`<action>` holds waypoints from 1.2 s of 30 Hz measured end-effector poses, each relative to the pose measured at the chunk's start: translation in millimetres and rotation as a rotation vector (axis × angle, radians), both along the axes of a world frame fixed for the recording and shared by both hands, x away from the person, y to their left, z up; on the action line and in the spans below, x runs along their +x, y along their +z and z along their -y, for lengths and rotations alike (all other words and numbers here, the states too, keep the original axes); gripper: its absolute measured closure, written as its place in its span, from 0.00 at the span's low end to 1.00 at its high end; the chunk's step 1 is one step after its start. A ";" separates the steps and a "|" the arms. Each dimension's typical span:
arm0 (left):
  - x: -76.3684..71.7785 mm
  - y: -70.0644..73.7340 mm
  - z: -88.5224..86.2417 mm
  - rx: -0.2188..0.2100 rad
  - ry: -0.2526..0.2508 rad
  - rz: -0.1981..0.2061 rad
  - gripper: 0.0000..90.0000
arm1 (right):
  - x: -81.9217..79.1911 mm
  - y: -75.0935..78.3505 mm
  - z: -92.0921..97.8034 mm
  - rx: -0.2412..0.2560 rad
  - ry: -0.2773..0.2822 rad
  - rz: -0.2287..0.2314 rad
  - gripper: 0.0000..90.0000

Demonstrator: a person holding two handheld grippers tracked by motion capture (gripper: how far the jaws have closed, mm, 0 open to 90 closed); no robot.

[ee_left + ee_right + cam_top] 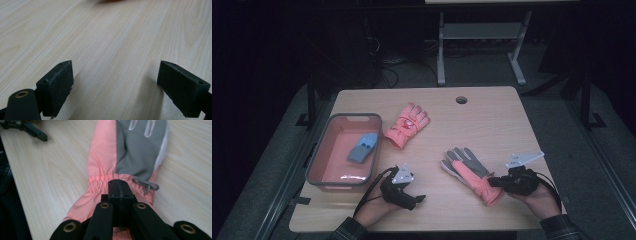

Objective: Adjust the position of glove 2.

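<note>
- The pink-and-grey glove [471, 174] lies flat on the bench [492, 120], lower right of centre in the high view. Its long axis runs diagonally: fingers toward the upper left of the frame, cuff toward the lower right.
- The right claw [493, 182] has its jaws pressed together on the glove's gathered cuff, pinching the pink fabric. In the right gripper view the right claw [119, 192] sits shut at the elastic band, and the glove [130, 152] stretches away toward the top of the frame.
- That view shows detail the high view lacks: a ribbed grey palm panel, a white edge along one side, and a small grey clip [146, 185] at the wrist.
- The left claw [414, 200] rests low on the bench at lower centre-left in the high view, apart from the glove. In the left gripper view the left claw [115, 87] stands wide open with bare wood grain between its jaws, holding nothing.
- The high view alone takes in a second pink glove [407, 125] with a small picture patch, too small to read, beside a grey-rimmed pink bin [329, 182] holding a blue item [363, 147].
- No legible writing anywhere.
</note>
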State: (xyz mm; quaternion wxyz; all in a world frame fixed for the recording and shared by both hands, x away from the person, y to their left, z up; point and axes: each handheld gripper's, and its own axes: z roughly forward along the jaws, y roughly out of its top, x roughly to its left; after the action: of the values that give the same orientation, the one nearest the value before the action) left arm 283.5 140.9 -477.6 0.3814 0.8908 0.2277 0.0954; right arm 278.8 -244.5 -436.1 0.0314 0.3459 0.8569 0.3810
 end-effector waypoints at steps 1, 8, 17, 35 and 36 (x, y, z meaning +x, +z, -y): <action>0.0 0.0 0.0 0.000 0.000 0.000 0.14 | -1.1 -0.2 -1.0 0.002 0.010 0.001 1.00; 0.0 0.0 0.0 0.000 0.000 0.000 0.14 | -6.6 -1.2 -21.2 0.004 0.096 -0.014 1.00; 0.0 0.0 0.0 0.000 0.000 0.001 0.14 | -4.1 11.1 -5.1 0.046 0.041 0.063 1.00; 0.0 0.1 0.0 0.001 0.000 0.000 0.14 | 3.6 -18.3 -12.8 -0.082 0.076 -0.037 1.00; 0.0 0.1 0.0 0.001 0.000 0.000 0.14 | 3.1 -17.9 -16.6 -0.078 0.088 -0.036 1.00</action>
State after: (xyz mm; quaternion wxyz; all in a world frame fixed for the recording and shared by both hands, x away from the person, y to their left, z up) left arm 283.5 140.9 -477.5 0.3810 0.8910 0.2278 0.0953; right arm 281.8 -227.9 -454.0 0.0125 0.3131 0.8860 0.3418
